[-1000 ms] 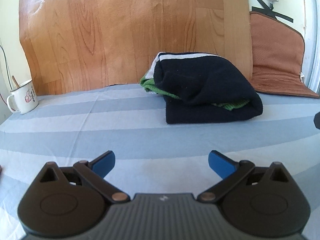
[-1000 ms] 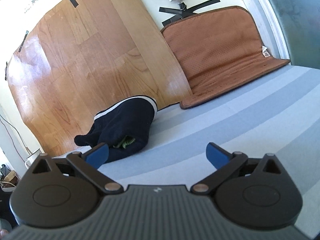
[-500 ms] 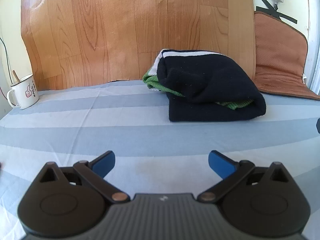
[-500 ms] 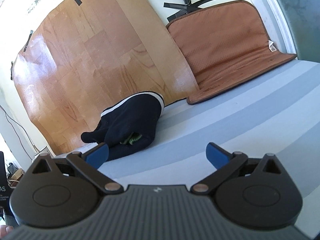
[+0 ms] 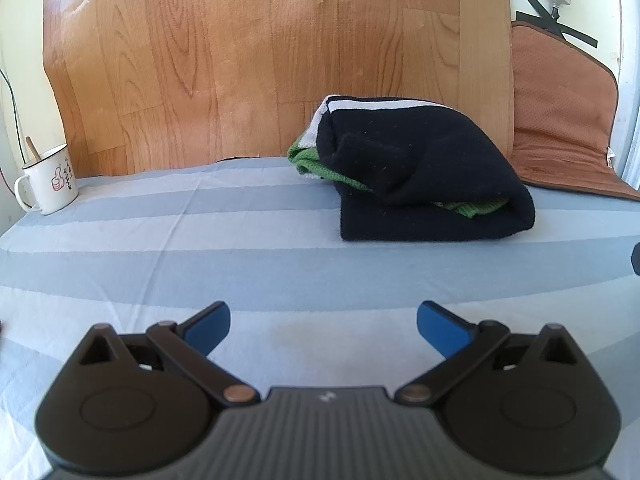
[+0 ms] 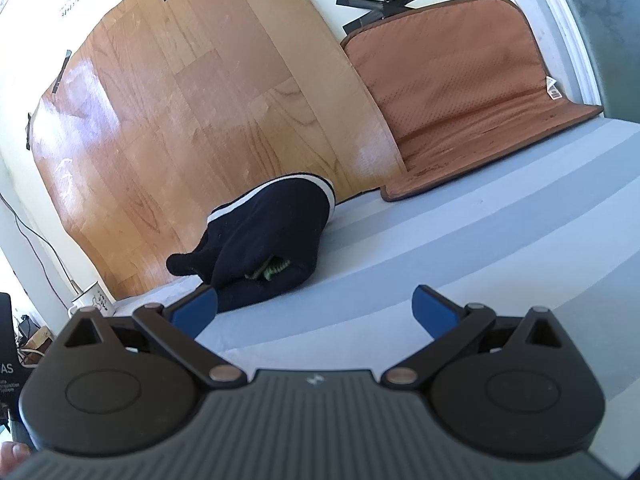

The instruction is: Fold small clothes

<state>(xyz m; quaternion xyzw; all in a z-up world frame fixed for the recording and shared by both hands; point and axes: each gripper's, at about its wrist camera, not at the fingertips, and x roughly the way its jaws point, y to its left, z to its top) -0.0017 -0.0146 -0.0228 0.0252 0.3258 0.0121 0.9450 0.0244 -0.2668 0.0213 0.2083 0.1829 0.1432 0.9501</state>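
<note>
A folded dark navy garment [image 5: 420, 172] with a white band and green cloth showing inside lies on the striped blue-grey cloth [image 5: 200, 248], near the wooden board at the back. It also shows in the right wrist view [image 6: 268, 240], left of centre. My left gripper [image 5: 323, 326] is open and empty, well short of the garment. My right gripper [image 6: 314, 312] is open and empty, to the right of the garment and apart from it.
A white enamel mug [image 5: 48, 180] with a stick in it stands at the far left. A brown mat [image 5: 560, 128] leans on the wall at the right, also in the right wrist view [image 6: 460, 92]. A wood-pattern board [image 5: 260, 60] stands behind.
The left gripper has pulled back slightly and turned a little to the left. The right gripper has tilted and shifted, so the garment sits more central. Both stay open.
</note>
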